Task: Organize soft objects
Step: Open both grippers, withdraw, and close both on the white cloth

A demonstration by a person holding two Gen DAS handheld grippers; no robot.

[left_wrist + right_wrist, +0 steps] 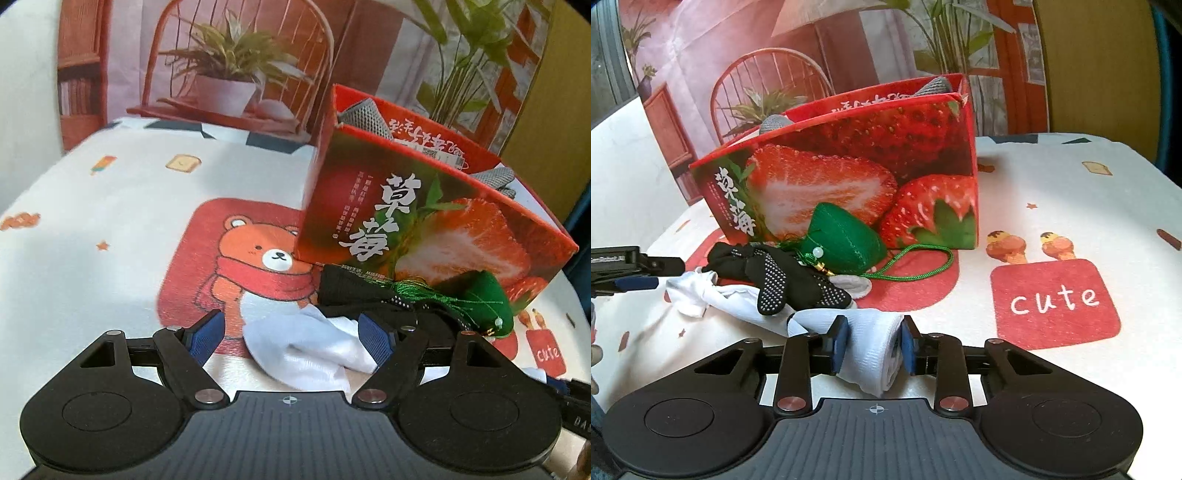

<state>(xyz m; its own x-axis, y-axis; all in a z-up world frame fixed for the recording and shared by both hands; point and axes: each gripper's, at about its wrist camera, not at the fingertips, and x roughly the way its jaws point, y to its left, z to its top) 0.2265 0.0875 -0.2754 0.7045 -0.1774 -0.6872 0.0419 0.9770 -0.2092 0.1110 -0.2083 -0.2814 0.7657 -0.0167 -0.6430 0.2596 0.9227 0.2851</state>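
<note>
White cloth: I see one long white cloth (pixel 875 343) lying on the table (pixel 1071 192) in front of the strawberry box (pixel 849 166), its long axis running from left gripper to right gripper.
Right gripper (pixel 873 345): my fingers pinch the cloth's right end.
Left gripper (pixel 291 338): fingers spread wide, the cloth's left end (pixel 306 347) lying between them, unpinched.
Key relation: each end sits at its own gripper; I judge the left fingers need closing next.
Pile: one black dotted glove (pixel 783 277) on the cloth, one green pouch (pixel 846 240) against the box.
Box: one; grey knit fabric (pixel 364 114) pokes out.
</note>
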